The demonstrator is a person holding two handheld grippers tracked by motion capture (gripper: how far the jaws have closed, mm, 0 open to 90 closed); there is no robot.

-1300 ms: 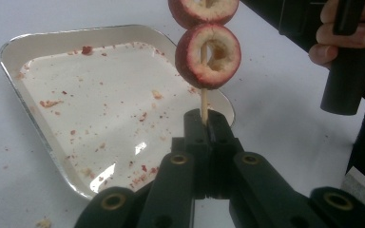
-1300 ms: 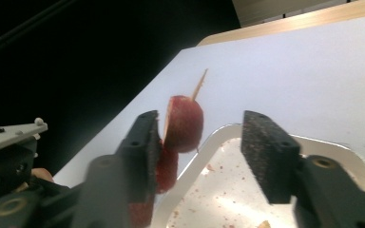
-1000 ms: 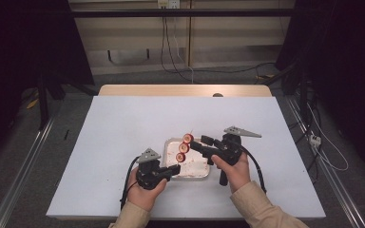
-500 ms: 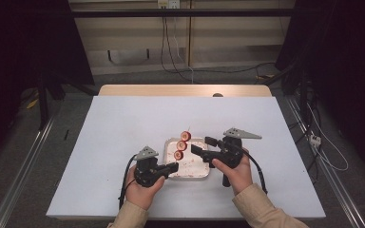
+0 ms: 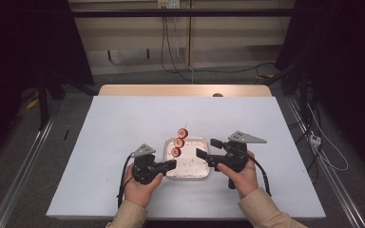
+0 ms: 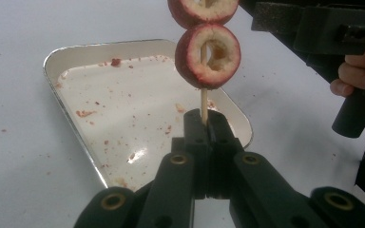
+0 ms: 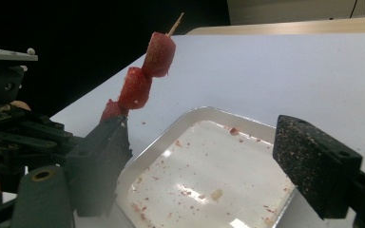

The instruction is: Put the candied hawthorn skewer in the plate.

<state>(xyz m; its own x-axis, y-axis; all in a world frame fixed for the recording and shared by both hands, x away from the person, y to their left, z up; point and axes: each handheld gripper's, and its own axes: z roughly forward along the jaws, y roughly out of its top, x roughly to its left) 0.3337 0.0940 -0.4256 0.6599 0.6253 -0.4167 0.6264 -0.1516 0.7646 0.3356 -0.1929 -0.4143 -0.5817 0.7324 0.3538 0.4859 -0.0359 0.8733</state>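
A wooden skewer (image 5: 179, 141) carries three red fruit rings and leans up over a small metal tray (image 5: 192, 166). My left gripper (image 5: 173, 163) is shut on the skewer's bare lower end, at the tray's near left corner. In the left gripper view the stick rises from the closed left gripper (image 6: 203, 121) through a cored ring (image 6: 208, 56). My right gripper (image 5: 206, 147) stands open at the tray's right side, apart from the skewer. In the right gripper view the skewer (image 7: 147, 71) rises left of the open right gripper (image 7: 204, 166); its lowest part is hidden behind one jaw.
The tray (image 6: 76, 118) holds only red crumbs and juice stains on its pale floor. It sits on a white table sheet (image 5: 123, 123). Crumbs also dot the sheet near the tray. Dark floor and cables lie beyond the table's far edge.
My right gripper has drawn back to the right, away from the fruit rings. The left gripper has shifted slightly forward and the skewer now stands a little higher.
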